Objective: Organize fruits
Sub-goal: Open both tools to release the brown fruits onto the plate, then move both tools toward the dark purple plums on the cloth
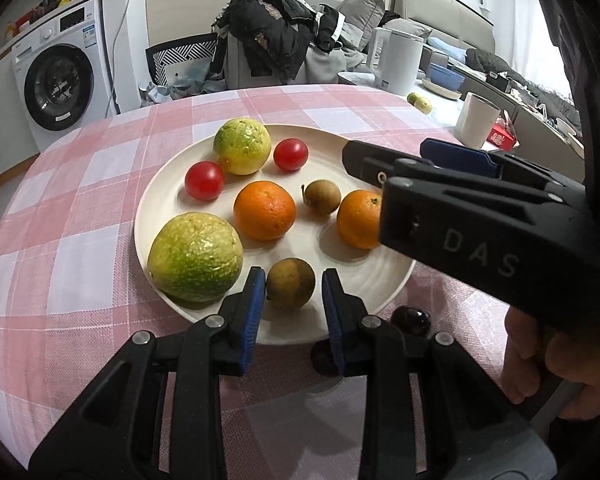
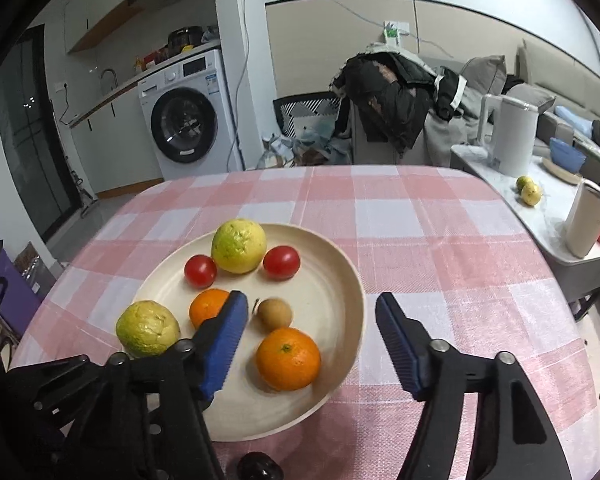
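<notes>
Behind my table I see a washing machine (image 2: 184,126), a chair heaped with dark clothes (image 2: 396,96), and a side counter carrying a white kettle (image 2: 514,138), a white cup (image 2: 588,220) and two small green fruits (image 2: 529,190). Pink checked cloth covers the table (image 2: 440,240), and on it sits the cream plate (image 2: 340,276) holding all the fruit I can count. Largest are two green-yellow fruits: one at the near-left rim (image 1: 195,257), one at the far side (image 1: 242,146). Two oranges lie mid-plate, one central (image 1: 265,210), one to the right (image 1: 358,219) partly hidden by my right gripper (image 2: 312,336), whose jaws are spread wide over the plate's right half. Two red tomatoes (image 1: 204,180) (image 1: 291,154) flank the far green fruit. A small brown fruit (image 1: 322,198) sits between the oranges. Another brownish one (image 1: 291,283) lies at the near rim, right between the blue pads of my left gripper (image 1: 293,296), which stands parted beside it, not touching. Off the plate, on the cloth, rests a dark cherry (image 1: 411,321); a second dark shape under my left gripper is too hidden to name.
</notes>
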Demonstrator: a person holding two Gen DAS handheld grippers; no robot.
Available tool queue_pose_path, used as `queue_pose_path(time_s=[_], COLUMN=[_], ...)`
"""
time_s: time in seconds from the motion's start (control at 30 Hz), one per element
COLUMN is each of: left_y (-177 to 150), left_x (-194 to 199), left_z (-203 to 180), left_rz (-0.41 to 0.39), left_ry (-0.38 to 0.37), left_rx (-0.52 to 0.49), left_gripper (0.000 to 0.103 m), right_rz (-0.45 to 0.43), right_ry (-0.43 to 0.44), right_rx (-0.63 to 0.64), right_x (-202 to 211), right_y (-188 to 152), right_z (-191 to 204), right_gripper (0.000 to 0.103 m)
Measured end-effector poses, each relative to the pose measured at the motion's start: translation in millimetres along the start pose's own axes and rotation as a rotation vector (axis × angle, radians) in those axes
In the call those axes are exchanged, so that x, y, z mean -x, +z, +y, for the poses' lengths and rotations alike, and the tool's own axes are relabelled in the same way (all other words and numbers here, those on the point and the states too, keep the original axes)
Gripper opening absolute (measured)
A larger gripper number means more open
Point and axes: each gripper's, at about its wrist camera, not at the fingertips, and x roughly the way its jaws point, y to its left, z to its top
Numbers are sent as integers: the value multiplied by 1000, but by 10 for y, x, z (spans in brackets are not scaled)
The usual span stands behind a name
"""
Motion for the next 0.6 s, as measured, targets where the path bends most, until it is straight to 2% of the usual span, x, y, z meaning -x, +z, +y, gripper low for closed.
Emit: queue_pose_path(time_s=[0.1, 0.17, 0.23, 0.3, 0.33, 0.4, 0.6], left_y=[-6, -10, -23, -48, -57, -74, -107], left_x=[40, 78, 124, 185, 212, 295, 564], left_z=[-10, -20, -22, -15, -9, 16, 105], left_rz=[-6, -15, -24, -32, -37, -58, -96], left_ry=[0, -3, -7, -9, -10, -13, 4], left_rx=[-5, -8, -8, -6, -5, 3, 34], left_gripper=[43, 48, 54, 65, 68, 82, 84], right_rz=[-10, -18, -30, -39, -37, -23, 14], right_ry=[1, 14, 22, 18, 12, 34, 55], right_rx=[4, 0, 4, 12, 17, 3, 7], right_x=[22, 44, 84, 123, 138, 169, 269], right_y=[9, 9, 9, 11, 17, 20, -34], right_z=[9, 8, 18, 34, 38, 28, 34], right_gripper=[76, 86, 88, 93, 100, 102, 103])
